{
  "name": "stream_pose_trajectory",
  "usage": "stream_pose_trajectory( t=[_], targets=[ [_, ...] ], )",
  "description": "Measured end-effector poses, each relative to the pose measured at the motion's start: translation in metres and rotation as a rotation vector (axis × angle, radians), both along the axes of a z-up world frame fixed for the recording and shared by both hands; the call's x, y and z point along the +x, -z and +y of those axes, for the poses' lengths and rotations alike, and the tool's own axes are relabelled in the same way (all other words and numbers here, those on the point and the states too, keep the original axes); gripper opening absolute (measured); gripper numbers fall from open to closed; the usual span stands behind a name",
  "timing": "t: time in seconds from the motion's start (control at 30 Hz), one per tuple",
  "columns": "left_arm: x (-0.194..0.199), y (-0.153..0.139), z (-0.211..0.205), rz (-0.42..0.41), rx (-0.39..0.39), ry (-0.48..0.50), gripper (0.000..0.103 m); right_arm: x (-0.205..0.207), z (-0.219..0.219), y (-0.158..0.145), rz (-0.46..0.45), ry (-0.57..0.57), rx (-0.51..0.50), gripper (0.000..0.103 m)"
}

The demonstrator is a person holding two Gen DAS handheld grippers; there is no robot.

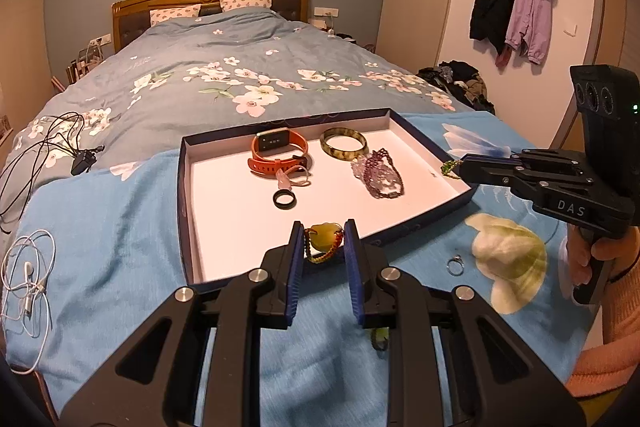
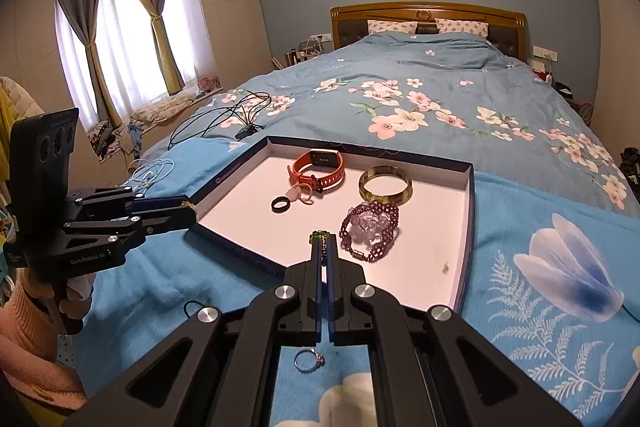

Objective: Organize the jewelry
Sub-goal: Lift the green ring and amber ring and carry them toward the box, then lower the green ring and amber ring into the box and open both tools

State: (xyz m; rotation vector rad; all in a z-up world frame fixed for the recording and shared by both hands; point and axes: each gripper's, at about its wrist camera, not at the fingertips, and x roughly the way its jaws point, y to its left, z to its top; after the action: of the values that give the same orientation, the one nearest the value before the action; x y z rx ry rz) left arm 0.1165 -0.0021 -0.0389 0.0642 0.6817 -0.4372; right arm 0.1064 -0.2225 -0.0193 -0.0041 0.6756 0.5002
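A shallow white tray (image 1: 224,227) (image 2: 456,267) with dark walls lies on the blue bedspread. In it lie an orange watch (image 1: 280,151) (image 2: 318,169), a green-brown bangle (image 1: 344,143) (image 2: 385,185), a purple bead bracelet (image 1: 378,177) (image 2: 370,229) and a black ring (image 1: 285,198) (image 2: 280,204). My left gripper (image 1: 323,239) (image 2: 188,213) is shut on a yellow-green pendant (image 1: 326,242) with a beaded cord, at the tray's near edge. My right gripper (image 2: 325,247) (image 1: 460,165) is shut on a small green bead piece (image 2: 319,235) (image 1: 450,167), at the tray's right edge.
A silver ring (image 1: 455,264) (image 2: 309,359) lies on the bedspread outside the tray. White earphones (image 1: 28,279) and a black charger with cables (image 1: 82,163) lie to the left. The quilted bed stretches behind the tray.
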Motion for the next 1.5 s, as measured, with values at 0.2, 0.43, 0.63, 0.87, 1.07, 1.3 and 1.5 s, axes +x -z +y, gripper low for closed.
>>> stream_pose_trajectory(
  t=[0.2, 0.43, 0.63, 0.87, 1.07, 1.3, 1.5],
  targets=[
    [0.014, 0.004, -0.003, 0.008, 0.011, -0.003, 0.02, 0.013, 0.005, 0.0, 0.0, -0.001, -0.018, 0.001],
    [0.034, 0.006, -0.006, 0.019, 0.015, -0.01, 0.02, 0.027, 0.006, 0.005, 0.012, 0.012, -0.027, 0.001],
    [0.048, 0.012, -0.009, 0.036, 0.019, -0.01, 0.02, 0.038, 0.005, 0.012, 0.033, 0.021, -0.028, 0.001],
    [0.062, 0.023, -0.014, 0.074, 0.024, -0.014, 0.02, 0.049, 0.009, 0.022, 0.065, 0.022, -0.043, 0.001],
    [0.074, 0.028, -0.017, 0.094, 0.037, -0.019, 0.02, 0.057, 0.013, 0.031, 0.087, 0.025, -0.058, 0.001],
    [0.085, 0.036, -0.019, 0.125, 0.039, -0.028, 0.02, 0.065, 0.014, 0.038, 0.11, 0.036, -0.07, 0.001],
    [0.093, 0.043, -0.019, 0.146, 0.037, -0.037, 0.02, 0.072, 0.015, 0.043, 0.129, 0.043, -0.071, 0.001]
  ],
)
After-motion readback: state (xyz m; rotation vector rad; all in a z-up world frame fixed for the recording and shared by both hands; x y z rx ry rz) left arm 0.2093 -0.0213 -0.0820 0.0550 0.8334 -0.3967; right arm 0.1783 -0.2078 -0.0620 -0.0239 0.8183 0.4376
